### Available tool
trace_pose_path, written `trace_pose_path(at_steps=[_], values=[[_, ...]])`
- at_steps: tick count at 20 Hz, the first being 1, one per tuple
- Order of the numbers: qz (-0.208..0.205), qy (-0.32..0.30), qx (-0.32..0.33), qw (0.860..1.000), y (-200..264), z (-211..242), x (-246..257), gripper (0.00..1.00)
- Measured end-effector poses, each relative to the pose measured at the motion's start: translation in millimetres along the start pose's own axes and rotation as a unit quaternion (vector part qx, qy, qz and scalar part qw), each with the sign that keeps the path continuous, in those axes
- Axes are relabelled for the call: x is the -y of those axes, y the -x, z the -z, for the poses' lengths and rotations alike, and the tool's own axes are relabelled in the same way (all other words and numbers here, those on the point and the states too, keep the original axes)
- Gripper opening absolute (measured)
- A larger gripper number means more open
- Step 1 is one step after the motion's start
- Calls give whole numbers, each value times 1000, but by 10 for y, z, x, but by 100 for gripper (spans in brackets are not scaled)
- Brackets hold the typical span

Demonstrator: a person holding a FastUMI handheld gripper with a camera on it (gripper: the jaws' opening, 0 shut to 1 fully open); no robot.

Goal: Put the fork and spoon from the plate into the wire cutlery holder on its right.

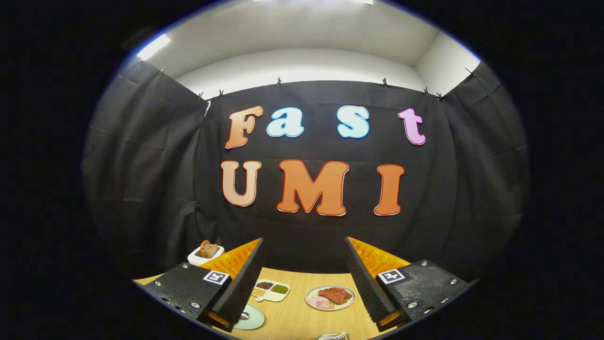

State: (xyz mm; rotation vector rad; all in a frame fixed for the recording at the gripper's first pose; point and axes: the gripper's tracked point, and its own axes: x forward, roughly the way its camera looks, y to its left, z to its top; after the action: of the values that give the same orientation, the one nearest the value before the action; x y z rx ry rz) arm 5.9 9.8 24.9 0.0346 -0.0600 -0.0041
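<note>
Between open fingers (238,283): 1 meat plate (330,297).

toaster with bread (205,252) | divided dish of beans (271,289) | meat plate (330,297)

The pale green round plate (251,317) is half covered by the left finger of the wide-open gripper (303,278). The wire cutlery holder (333,336) is cut off below. The toaster (204,255) is partly hidden.
</note>
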Motion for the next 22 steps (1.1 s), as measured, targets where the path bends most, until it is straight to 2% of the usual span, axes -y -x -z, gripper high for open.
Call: trace_pose_path(at_steps=[8, 11, 13, 18, 22], values=[[-7, -23, -43, 999, -218, 257, -532, 98], [0, -24, -88, 996, -316, 609, -780, 98], [7, -20, -141, 990, -348, 964, -928, 99], [-11, -45, -303, 952, -342, 1835, -1374, 98], [-26, -54, -411, 910, -149, 2501, -1565, 97]])
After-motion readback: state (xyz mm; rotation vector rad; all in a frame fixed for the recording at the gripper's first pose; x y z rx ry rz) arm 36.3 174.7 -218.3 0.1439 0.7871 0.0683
